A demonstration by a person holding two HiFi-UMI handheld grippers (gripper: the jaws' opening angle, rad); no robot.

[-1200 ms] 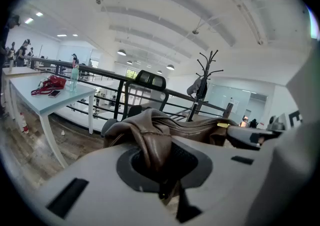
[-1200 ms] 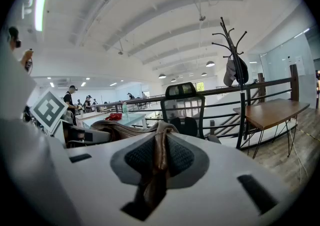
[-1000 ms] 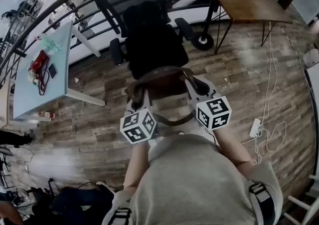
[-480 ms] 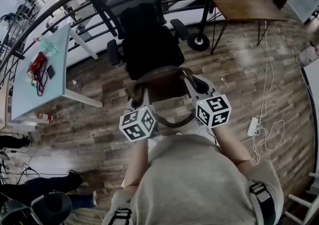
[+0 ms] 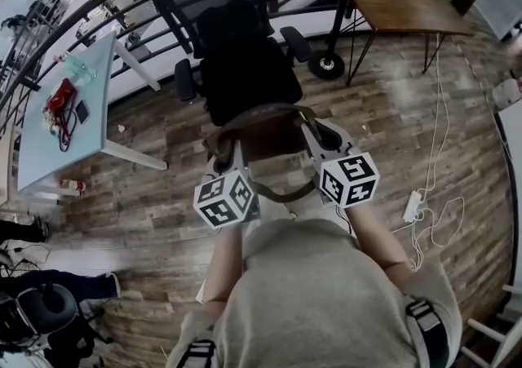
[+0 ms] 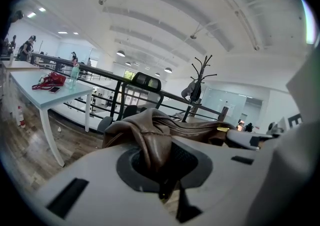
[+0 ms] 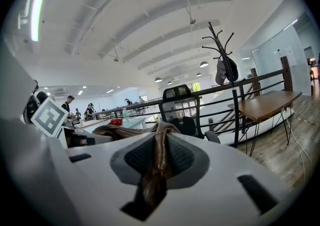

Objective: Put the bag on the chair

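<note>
**Bag held over the chair's near edge**

The brown leather bag [image 5: 265, 131] hangs in the air between the two tools. From the head view it overlaps the near edge of the seat of the black office chair [image 5: 245, 73], which stands at its 12 o'clock. I cannot tell whether it touches the seat.

The left tongs [image 6: 159, 162] are clenched on a thick fold of the leather. The right tongs [image 7: 157, 167] pinch a thinner strip of it. Both sit as they did a second ago, with the bag and chair almost unmoved. Only the passer-by [image 5: 49, 317] at 8 o'clock has shifted toward the left edge.

The cubes bear black-and-white square markers.

The head view alone shows the plank floor [image 5: 163, 154], the power strip [image 5: 413, 207] at 4 o'clock and the wooden table [image 5: 400, 3] at 1 o'clock. The pale counter [image 5: 49, 154] with a red item [image 5: 61, 101] lies at 10 o'clock. Only the tong views show the coat stand [image 7: 222, 64] behind the railing.
</note>
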